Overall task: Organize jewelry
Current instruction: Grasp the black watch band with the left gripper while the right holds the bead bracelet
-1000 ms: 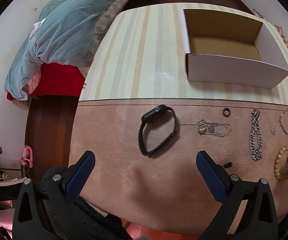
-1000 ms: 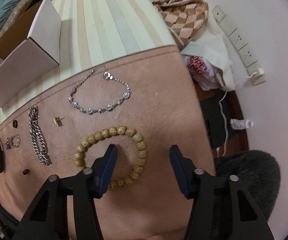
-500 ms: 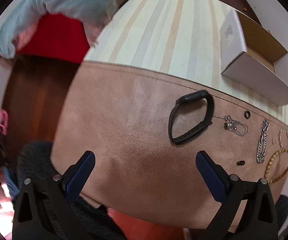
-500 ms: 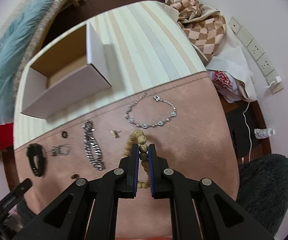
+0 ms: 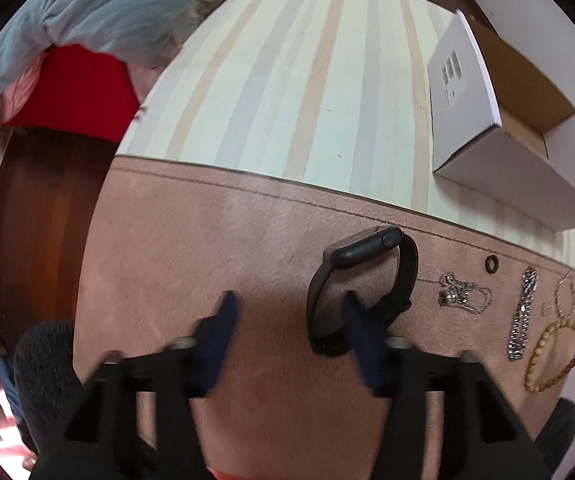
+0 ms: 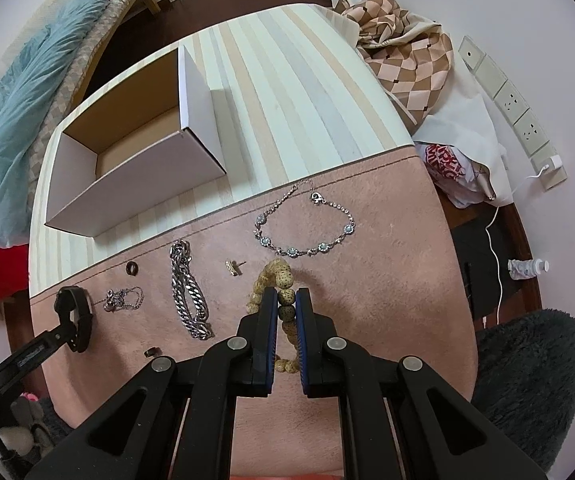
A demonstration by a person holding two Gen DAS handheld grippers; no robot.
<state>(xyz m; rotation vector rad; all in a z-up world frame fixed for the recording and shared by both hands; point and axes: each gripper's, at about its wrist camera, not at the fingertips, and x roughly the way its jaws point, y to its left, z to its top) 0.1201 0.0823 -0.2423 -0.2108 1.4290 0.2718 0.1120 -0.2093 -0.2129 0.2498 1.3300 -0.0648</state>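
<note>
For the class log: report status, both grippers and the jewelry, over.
Right gripper shut on wooden bead bracelet. Left gripper jaws just closing, one finger inside black smartwatch band, not clamped. White box empty, nothing blocking.

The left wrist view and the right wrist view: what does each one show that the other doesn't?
Only the left wrist view shows the left gripper closing around the black smartwatch's band. Only the right wrist view shows the right gripper shut on the tan wooden bead bracelet, plus the checkered brown cloth and white wall sockets. Both show the white cardboard box, chunky silver chain and pink suede mat.
</note>
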